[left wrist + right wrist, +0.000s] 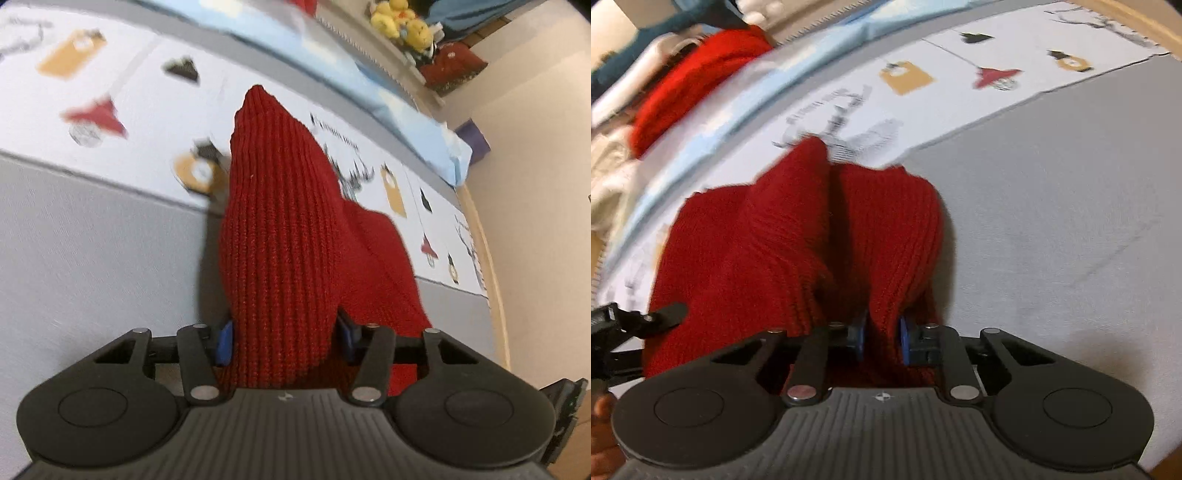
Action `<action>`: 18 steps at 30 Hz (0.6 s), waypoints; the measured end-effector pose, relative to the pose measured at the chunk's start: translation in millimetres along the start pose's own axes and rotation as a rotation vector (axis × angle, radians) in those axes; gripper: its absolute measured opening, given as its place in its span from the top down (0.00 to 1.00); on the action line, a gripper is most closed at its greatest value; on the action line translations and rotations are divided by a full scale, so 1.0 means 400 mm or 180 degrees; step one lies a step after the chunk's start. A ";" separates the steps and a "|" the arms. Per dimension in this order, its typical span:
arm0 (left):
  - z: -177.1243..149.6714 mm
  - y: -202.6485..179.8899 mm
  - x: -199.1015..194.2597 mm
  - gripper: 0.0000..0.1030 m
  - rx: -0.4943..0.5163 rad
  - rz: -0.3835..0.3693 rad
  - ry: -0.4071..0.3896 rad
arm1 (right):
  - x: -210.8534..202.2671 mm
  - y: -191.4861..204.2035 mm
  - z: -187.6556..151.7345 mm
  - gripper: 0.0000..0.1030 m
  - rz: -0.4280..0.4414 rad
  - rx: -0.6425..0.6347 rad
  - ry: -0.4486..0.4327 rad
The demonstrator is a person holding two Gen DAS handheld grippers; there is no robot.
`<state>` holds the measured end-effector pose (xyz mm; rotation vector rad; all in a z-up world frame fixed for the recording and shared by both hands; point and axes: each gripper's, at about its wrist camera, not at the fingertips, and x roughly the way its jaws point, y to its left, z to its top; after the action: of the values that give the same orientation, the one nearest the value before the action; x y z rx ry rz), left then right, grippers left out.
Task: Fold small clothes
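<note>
left claw (286,338): jaws set wide apart, a thick fold of the red knit garment (273,236) bunched between the blue pads (224,341); cloth is seen against both pads, so a grip on a wide bundle is read.
right claw (881,338): jaws drawn close, a thin ridge of the same red knit garment (798,236) pinched between its blue pads (905,339).
garment position: draped forward from both claws, far end resting on the bed cover; ribbed knit, dark red, two lobes seen from the right wrist view.
surface: grey bed cover (92,251) with a white printed band (122,92) of orange tags, red and black shapes; pale blue strip (406,99) behind it.
background: yellow plush toys (400,22) at upper right of the left view; bright red knit item (701,81) and cream fabric (609,177) at upper left of the right view.
other: the left claw's black linkage (635,325) is seen at the left edge of the right view, touching the garment.
blur: both views motion-smeared, print details not legible.
</note>
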<state>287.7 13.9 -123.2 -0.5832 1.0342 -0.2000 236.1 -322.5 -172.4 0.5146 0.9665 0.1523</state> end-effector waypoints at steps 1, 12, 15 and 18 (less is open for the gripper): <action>0.010 0.013 -0.024 0.44 0.0015 0.0037 -0.0038 | -0.005 0.022 -0.006 0.83 0.0067 -0.0045 -0.0014; 0.083 0.230 -0.268 0.39 -0.0052 0.0811 -0.0424 | 0.087 0.295 -0.080 0.81 0.0602 -0.0394 0.0317; 0.083 0.265 -0.318 0.39 -0.0015 0.0787 -0.0468 | 0.085 0.309 -0.080 0.78 0.0329 -0.0305 0.0103; 0.063 0.274 -0.353 0.39 0.0154 0.0814 -0.0442 | 0.048 0.311 -0.060 0.77 0.0380 -0.0213 -0.0245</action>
<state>225.0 173.7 -67.4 -0.4103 0.9562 0.0402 239.9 -199.2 -137.9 0.5132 0.8531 0.2694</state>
